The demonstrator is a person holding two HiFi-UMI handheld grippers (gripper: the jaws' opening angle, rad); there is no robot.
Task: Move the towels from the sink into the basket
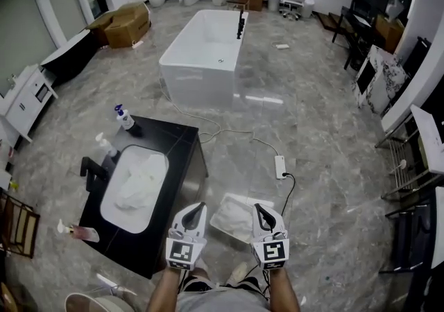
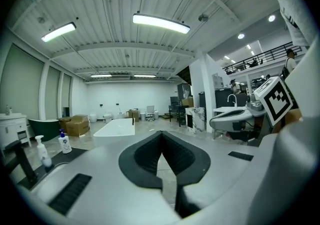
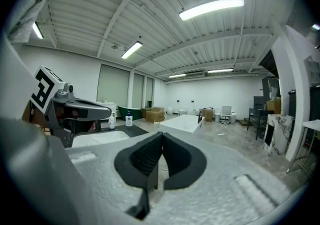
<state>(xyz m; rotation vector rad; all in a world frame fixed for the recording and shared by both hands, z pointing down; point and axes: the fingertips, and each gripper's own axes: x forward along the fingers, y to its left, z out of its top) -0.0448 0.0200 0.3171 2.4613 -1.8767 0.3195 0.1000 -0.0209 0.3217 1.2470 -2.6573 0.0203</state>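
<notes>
Crumpled white cloth towels [image 1: 139, 182] lie in the oval white sink [image 1: 128, 222], ahead and left of the left gripper [image 1: 197, 212]. A shallow white basket [image 1: 232, 197] sits between it and the right gripper [image 1: 262, 215]. Both grippers' jaws are pressed together, empty. The towels look soft, light and limp, so a raised fold is probably the best place to pinch.

1. The faucet [image 1: 94, 168] and a soap bottle [image 1: 105, 145] stand along the sink's [image 1: 111, 224] left side; its right side is open.
2. The basket [image 1: 236, 198], just beside the desk [image 1: 182, 148], is open above.
3. A power strip [image 1: 281, 166] lies on the floor [image 1: 312, 130] beyond it.
</notes>
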